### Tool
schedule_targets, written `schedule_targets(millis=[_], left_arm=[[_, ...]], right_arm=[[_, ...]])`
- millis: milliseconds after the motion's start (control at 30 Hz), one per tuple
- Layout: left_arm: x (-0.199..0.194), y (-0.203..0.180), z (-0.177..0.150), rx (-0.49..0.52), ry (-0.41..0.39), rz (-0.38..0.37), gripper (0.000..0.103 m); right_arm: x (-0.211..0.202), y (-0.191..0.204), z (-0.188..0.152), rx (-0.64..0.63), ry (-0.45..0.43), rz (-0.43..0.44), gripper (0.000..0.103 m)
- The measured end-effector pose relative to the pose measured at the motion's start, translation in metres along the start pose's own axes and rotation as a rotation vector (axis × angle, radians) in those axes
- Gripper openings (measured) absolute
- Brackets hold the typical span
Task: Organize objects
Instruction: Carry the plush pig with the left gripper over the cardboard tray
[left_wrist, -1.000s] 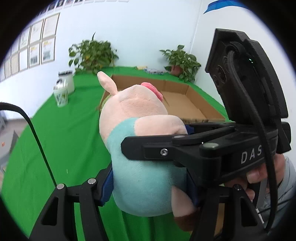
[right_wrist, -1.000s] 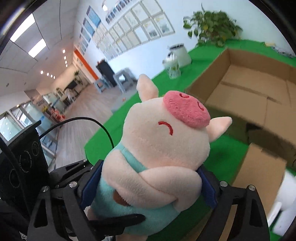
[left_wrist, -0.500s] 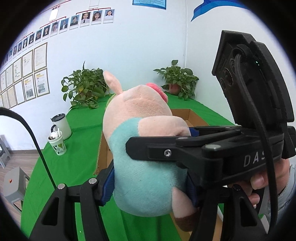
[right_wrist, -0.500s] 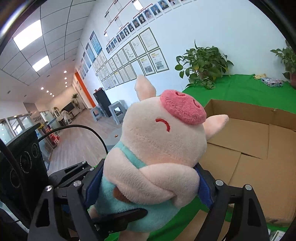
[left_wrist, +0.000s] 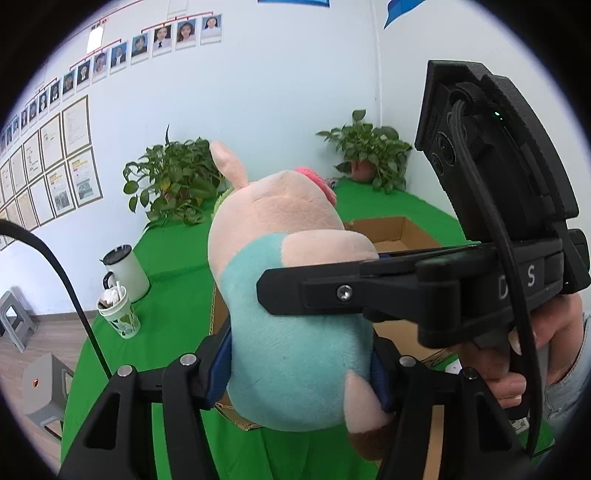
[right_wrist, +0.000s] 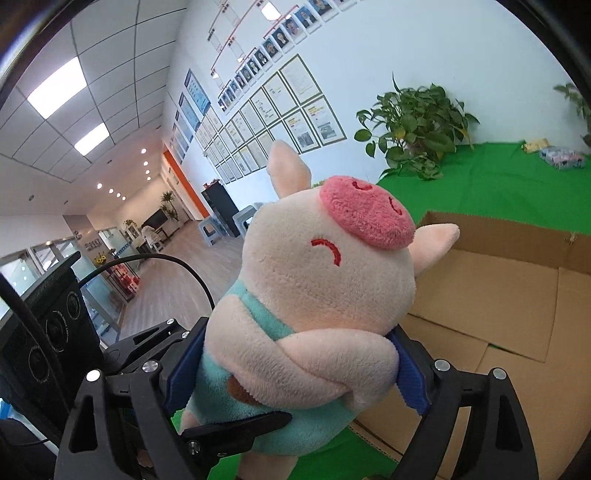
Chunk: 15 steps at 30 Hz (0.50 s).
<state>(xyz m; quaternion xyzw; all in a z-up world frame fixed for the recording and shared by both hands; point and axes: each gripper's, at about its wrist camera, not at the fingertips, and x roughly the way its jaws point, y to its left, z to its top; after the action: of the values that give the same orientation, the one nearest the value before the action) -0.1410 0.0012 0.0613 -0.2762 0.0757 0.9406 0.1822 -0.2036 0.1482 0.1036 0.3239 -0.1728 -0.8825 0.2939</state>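
Left wrist view: plush pig (left_wrist: 295, 314) hides most of the cardboard box (left_wrist: 402, 230); the visible floor is bare. Left gripper (left_wrist: 301, 363) closing, pads pressing the pig's body. Right gripper (right_wrist: 295, 373) easing open, pads against its sides.

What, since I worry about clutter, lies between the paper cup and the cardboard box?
Only bare green cloth separates the paper cup from the cardboard box, shown in the left wrist view; the plush pig hides part of the box.
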Motion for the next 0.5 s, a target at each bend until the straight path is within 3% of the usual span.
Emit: schedule_targets(millis=[300,500], left_arm=[[0.034,0.007,-0.001,0.025,0.075,0.033,0.058],[0.055,0.005,-0.005,0.059,0.146,0.08,0.058]], right_arm=[[0.043,-0.057,-0.007,0.061,0.079,0.0,0.091],[0.057,-0.091,-0.016,0.117,0.079,0.002,0.092]])
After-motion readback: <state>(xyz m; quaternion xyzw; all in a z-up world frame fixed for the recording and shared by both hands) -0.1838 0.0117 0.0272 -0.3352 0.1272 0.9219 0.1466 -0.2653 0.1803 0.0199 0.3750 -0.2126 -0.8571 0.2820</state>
